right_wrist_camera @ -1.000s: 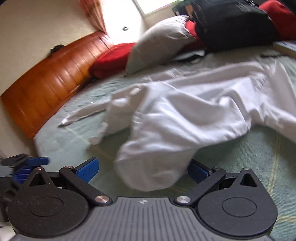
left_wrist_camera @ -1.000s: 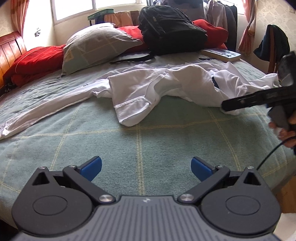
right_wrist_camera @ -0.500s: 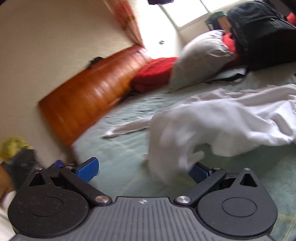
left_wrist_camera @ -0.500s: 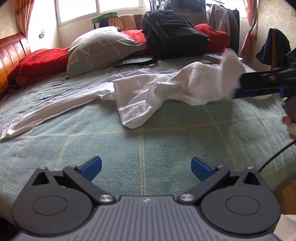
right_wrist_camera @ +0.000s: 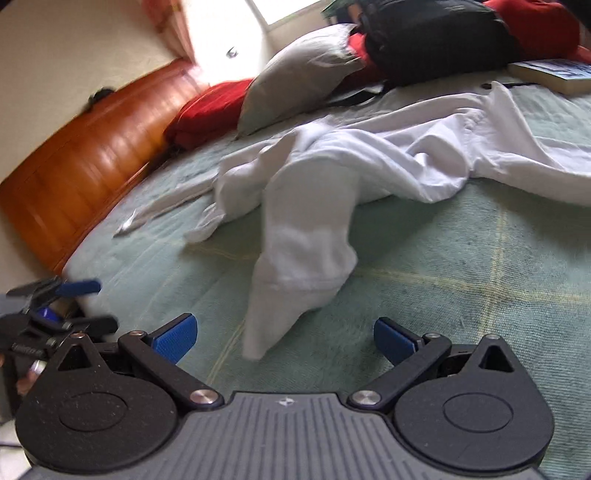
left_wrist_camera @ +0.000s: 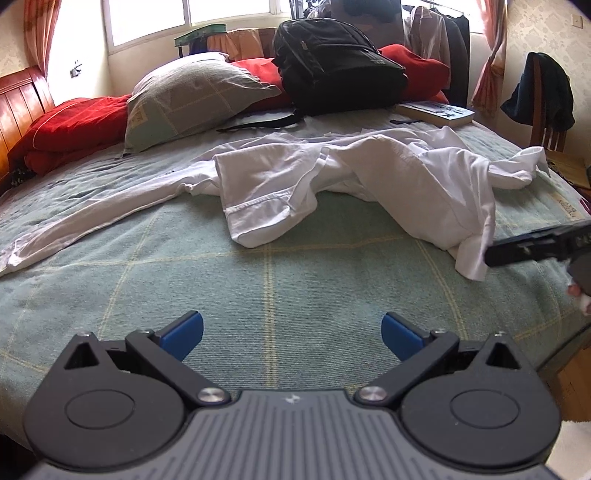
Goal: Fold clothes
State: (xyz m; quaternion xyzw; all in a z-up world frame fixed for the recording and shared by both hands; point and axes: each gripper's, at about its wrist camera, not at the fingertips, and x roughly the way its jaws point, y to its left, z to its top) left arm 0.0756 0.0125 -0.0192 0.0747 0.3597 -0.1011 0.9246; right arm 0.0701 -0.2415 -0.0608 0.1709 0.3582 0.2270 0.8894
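1. White shirt (left_wrist_camera: 332,177) lies crumpled across the middle of the bed (left_wrist_camera: 269,280), on a green checked cover; one long sleeve (left_wrist_camera: 92,218) stretches flat toward the bed's left side.
2. Another part of the shirt runs toward the near right edge, its tip (right_wrist_camera: 273,306) lying on the cover just ahead of the right gripper (right_wrist_camera: 284,336).
3. R gripper: blue pads (right_wrist_camera: 173,338) wide apart, nothing between them; the cloth tip sits in front of the gap, not clamped.
4. L gripper (left_wrist_camera: 291,332): pads also wide apart, empty, hovering over bare cover near the foot of the bed, well apart from the shirt.
5. In the left wrist view the R gripper shows as a dark bar (left_wrist_camera: 535,245) at the right edge, just beside the shirt's hanging corner; can't tell if touching.
6. Far side of bed: grey pillow (left_wrist_camera: 192,96), red quilt (left_wrist_camera: 70,129), black backpack (left_wrist_camera: 340,62), a book (left_wrist_camera: 436,110) beside it.
7. Wooden headboard (right_wrist_camera: 81,155) at the left, window (left_wrist_camera: 147,18) behind. Right wrist view is somewhat blurred.
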